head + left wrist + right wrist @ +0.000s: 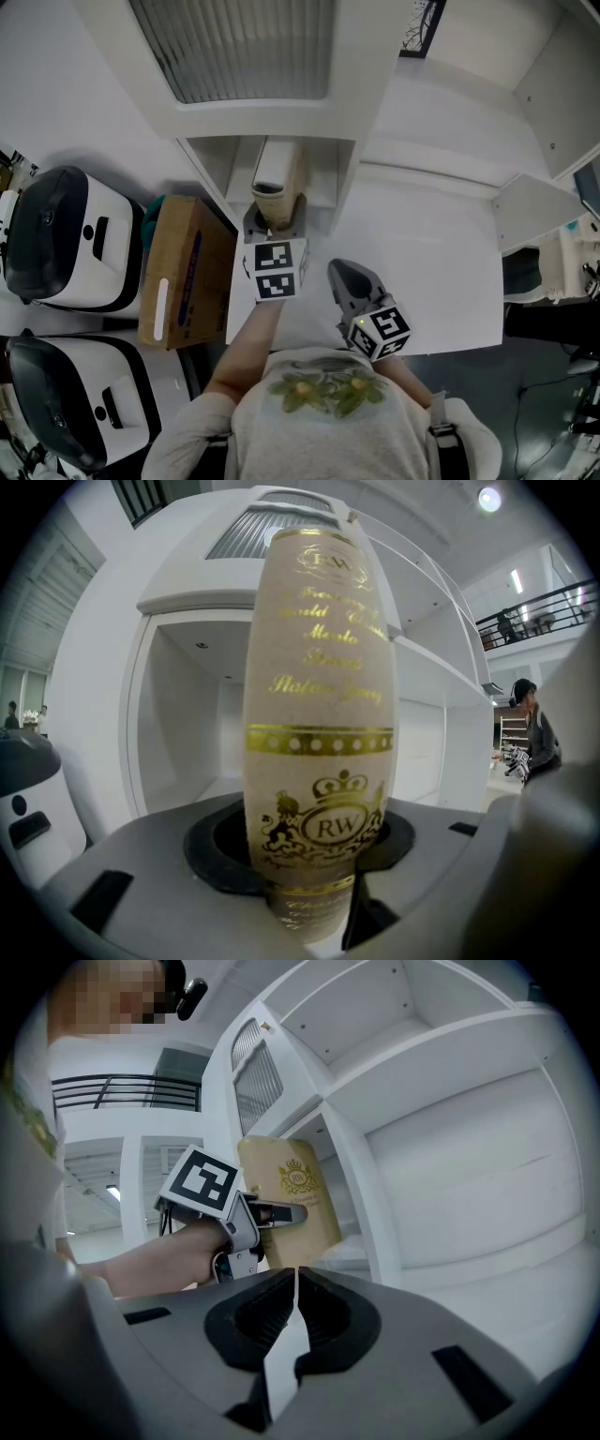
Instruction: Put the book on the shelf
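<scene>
Left gripper view is filled by the book (319,714), a tall pale volume printed in gold with a crowned "RW" crest, which is held upright with its printed face toward the camera. It is clamped low down between the jaws of the left gripper (314,883), which are pressed against it from both sides. Behind the book an open white shelf compartment (187,742) is seen. In the head view the book is found at the mouth of that compartment, between its two side walls; whether its lower edge rests on the shelf board cannot be told. The right gripper (295,1283) is seen with its jaws brought together and nothing between them. It is held over the white tabletop (441,272), just to the right of the left gripper and apart from the book. In the right gripper view the left gripper and the book are seen against the edge of the shelf unit. A cardboard box (183,272) is placed to the left of the table, and beside it stands a white machine with a dark domed top (56,239).
</scene>
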Demonstrator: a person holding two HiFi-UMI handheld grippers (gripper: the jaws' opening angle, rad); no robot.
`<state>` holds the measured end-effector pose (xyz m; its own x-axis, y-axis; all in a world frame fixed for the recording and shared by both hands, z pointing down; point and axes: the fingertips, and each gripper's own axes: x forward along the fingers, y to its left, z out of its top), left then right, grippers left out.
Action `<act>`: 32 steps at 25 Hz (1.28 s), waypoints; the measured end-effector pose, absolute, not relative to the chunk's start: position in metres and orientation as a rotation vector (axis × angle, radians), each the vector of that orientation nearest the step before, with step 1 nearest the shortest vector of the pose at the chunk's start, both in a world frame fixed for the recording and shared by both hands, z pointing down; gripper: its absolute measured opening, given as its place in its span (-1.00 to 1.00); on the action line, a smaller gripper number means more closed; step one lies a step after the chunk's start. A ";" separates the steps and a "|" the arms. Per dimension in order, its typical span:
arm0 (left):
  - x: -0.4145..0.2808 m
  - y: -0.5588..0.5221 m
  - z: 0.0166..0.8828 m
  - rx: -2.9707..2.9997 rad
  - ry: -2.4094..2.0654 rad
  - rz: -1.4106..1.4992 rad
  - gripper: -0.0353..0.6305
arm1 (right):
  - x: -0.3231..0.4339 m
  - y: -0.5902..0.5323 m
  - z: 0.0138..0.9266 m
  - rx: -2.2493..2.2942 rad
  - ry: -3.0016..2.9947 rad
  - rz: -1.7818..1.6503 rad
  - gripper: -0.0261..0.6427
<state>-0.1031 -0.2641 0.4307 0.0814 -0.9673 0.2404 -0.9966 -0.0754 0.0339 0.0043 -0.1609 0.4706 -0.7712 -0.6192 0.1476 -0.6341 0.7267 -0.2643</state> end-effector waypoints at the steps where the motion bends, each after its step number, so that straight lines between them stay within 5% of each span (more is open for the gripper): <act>1: -0.103 -0.266 0.431 2.161 -1.996 0.229 -0.22 | 0.004 -0.161 0.471 1.044 -2.872 0.469 -0.82; 32: -0.104 -0.297 0.430 2.146 -2.024 0.212 -0.22 | 0.008 -0.174 0.477 1.063 -2.853 0.484 -0.82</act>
<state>-0.1036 -0.2965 0.4305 0.0610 -0.9717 0.2283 -0.9979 -0.0543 0.0357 0.0083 -0.1736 0.4772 -0.7604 -0.6287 0.1628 -0.6472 0.7128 -0.2702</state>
